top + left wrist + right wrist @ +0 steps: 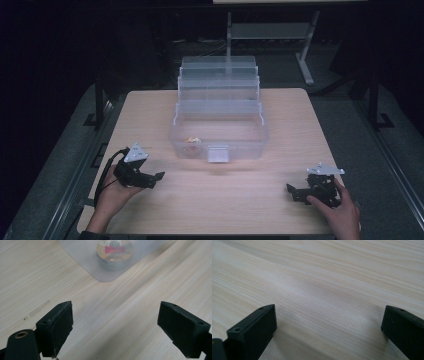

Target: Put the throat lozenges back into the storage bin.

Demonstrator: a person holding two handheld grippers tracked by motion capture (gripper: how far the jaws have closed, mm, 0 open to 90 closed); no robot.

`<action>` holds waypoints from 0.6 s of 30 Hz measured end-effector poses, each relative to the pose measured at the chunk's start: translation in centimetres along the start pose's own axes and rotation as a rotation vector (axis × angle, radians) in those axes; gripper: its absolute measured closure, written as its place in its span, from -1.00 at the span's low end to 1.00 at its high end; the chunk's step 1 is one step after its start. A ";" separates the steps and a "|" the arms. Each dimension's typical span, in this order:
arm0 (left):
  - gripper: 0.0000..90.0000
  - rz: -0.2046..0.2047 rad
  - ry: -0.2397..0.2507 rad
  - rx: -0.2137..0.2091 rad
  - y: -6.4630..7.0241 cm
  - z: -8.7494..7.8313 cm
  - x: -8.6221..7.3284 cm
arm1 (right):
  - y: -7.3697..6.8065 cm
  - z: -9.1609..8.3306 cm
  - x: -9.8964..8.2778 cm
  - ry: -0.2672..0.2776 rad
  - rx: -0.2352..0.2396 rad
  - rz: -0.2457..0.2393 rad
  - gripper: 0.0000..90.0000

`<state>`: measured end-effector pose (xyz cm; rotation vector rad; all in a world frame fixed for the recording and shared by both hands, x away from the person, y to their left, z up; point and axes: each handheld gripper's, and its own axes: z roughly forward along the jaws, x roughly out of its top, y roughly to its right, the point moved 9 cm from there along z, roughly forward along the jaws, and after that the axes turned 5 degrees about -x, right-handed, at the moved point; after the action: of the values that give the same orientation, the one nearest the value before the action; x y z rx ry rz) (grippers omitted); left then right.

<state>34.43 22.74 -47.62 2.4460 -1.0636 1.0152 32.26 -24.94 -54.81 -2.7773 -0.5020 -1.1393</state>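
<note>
- Desk (280,200) first: pale wood, and both of your hands rest on its near edge, one at each front corner, well apart from each other.
- Clear plastic toolbox (218,131) next: it sits in the middle of the desk, beyond both hands, lid thrown back, with stepped trays rising toward the far side. Its long axis runs left to right across your view, and its front wall with the latch tab (217,153) faces you.
- Your left hand-held gripper (159,176) lies near the box's front left corner and points right and slightly forward. Its jaws stand wide apart with nothing between them; in the left gripper view you can see bare wood in the gap.
- Your right hand-held gripper (290,190) sits farther out, off the box's front right corner, and points left. Its jaws are also spread wide and hold nothing.
- Small round tin (114,252) last: it lies inside the box on the floor of the bottom tub, toward the front left, seen through the clear wall. In the high view it shows as a small reddish and yellow spot (192,144).
- The relation that matters, as I judge it: the tin lies ahead and a little right of your left hand-held gripper, and that one is plainly the nearer. You would have to come over the front wall and down from above, since the wall stands between jaws and tin.
</note>
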 end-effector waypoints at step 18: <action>-0.72 -0.026 -0.023 0.016 1.6 0.8 -4.6 | 0.0 0.0 0.0 0.000 0.000 0.000 -1.00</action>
<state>31.48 23.68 -51.39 2.4837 -1.0313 0.9939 32.26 -24.94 -54.81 -2.7773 -0.5025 -1.1394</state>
